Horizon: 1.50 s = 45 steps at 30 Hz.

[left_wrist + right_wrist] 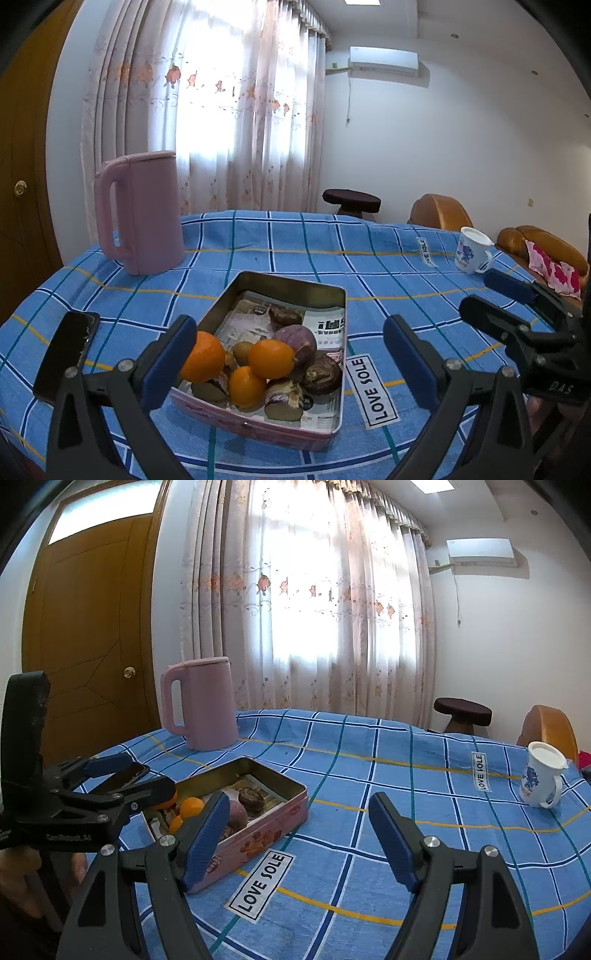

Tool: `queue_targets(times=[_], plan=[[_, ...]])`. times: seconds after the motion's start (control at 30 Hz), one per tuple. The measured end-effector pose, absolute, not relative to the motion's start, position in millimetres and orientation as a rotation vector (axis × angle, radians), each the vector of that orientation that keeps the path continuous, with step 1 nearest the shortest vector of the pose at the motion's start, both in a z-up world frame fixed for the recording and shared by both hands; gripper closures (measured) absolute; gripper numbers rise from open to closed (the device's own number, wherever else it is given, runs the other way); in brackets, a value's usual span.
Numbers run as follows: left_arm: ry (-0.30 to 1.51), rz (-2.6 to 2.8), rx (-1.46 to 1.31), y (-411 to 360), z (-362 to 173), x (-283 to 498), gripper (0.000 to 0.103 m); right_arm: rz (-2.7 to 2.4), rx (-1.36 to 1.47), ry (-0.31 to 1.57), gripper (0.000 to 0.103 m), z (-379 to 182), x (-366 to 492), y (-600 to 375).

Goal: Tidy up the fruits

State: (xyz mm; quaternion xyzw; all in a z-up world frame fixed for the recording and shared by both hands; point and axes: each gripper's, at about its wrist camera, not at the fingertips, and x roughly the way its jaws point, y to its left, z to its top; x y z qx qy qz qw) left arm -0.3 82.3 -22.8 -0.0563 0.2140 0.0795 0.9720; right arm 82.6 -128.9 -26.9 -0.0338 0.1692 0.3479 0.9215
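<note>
A rectangular metal tin [295,291] with pink printed sides sits open, lined with printed paper [325,328]. The fruit is piled in the tin's near-left corner. Three oranges [271,359] cluster together: one against the left wall, one in the middle, a smaller one just in front. A purple-skinned round fruit [295,341] sits behind the middle orange. Dark brown wrinkled fruits [320,373] lie to the right, and cut brown pieces [284,400] rest nearest the front wall.
</note>
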Motion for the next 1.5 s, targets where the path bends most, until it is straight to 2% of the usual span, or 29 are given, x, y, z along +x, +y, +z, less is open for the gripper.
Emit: queue_targets(times=[0.5, 0.6, 0.67, 0.93, 1.5], plan=[[0.444, 0.163, -0.107, 80.0, -27.8, 1.1, 0.000, 0.643, -0.096, 0.395, 0.024, -38.3, 101.5, -150.3], [0.444, 0.163, -0.117, 84.3, -27.9, -0.5, 0.000, 0.562, -0.116, 0.447, 0.024, -47.8, 123.2, -172.7], [0.447, 0.169, -0.128, 87.3, -29.7, -0.4, 0.000, 0.494, -0.127, 0.482, 0.019, -55.5, 140.0, -191.4], [0.443, 0.183, -0.134, 87.1, -32.1, 0.8, 0.000, 0.306, -0.042, 0.540, 0.018, -65.9, 169.9, -258.6], [0.459, 0.148, -0.160, 88.1, -33.0, 1.1, 0.000, 0.420, -0.175, 0.476, 0.018, -55.5, 138.1, -204.3]])
